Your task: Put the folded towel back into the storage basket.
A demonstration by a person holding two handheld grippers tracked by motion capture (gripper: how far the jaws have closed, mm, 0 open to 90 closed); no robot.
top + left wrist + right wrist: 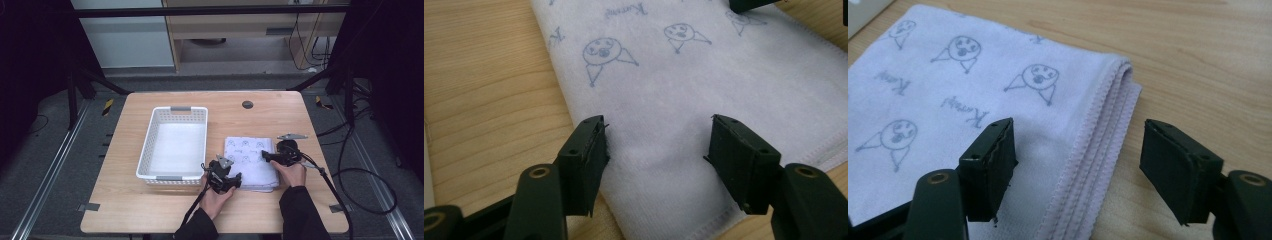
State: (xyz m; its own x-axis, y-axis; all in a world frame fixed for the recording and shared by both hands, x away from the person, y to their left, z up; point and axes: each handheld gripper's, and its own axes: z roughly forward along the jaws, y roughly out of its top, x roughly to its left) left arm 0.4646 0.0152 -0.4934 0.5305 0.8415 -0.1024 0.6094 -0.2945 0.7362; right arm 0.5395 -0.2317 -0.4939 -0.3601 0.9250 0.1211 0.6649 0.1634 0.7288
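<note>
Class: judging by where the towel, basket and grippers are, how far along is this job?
Done: the towel lies folded beside the basket. In hand: left gripper and right gripper sit open at its edges. Left: gripping it; the basket holds nothing yet.

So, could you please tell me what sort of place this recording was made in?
Probably a lab recording station, not a home: a wooden table inside a dark metal frame, loose cables on grey floor, and a staged white basket beside a folded towel.

The folded towel (684,95) runs off the top and right edges of the left gripper view, and its printed lettering (965,112) is too small to read.
</note>
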